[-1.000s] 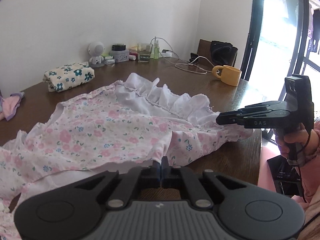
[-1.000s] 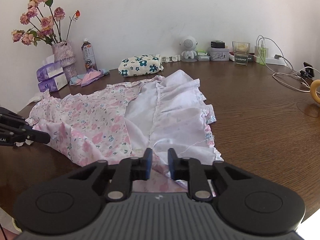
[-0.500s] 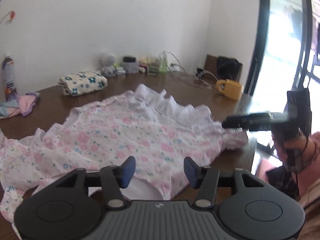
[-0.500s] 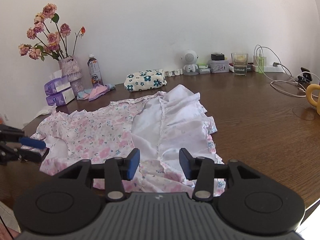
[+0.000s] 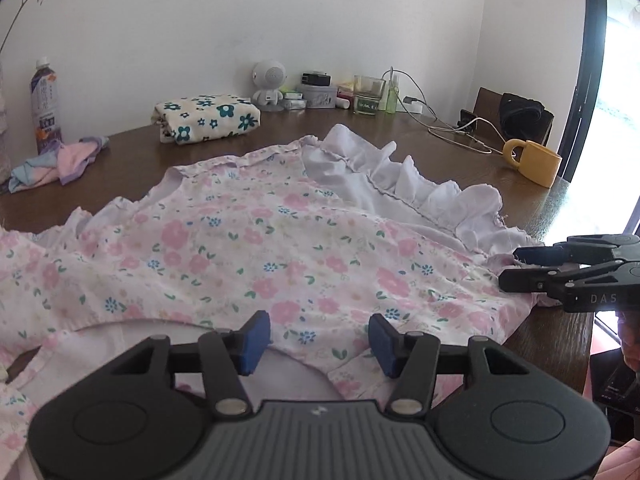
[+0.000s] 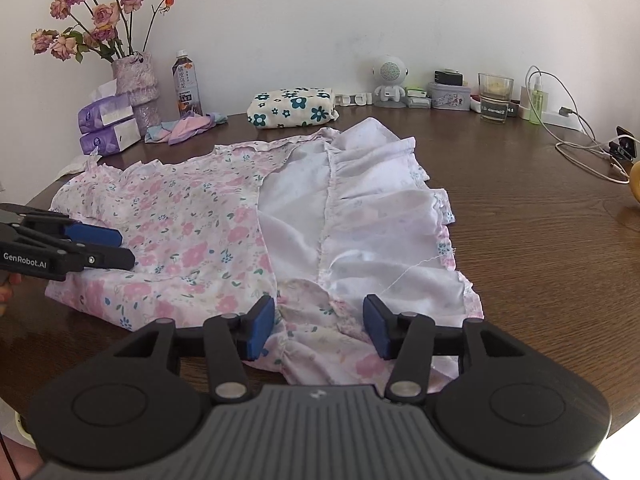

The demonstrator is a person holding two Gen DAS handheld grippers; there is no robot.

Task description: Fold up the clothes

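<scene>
Left wrist view: left gripper (image 5: 318,338) jaws stand apart over the dress (image 5: 248,248), holding nothing; right gripper (image 6: 319,328) jaws likewise, at the hem. Dress lies partly folded on the table (image 6: 540,220). Thin, limp cotton; likely slips and wrinkles, so pinch seamed edges or corners.

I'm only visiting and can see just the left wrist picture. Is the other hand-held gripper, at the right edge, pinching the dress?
Observer: No. The right wrist view shows the right hand-held gripper open, with the hem of the dress between its fingers.
Visitor: What stands left of the bottle?
Observer: A vase of roses, with two purple tissue packs beside it.
Visitor: Anything written on the left hand-held gripper?
Observer: Its side reads GenRobot.AI.
</scene>
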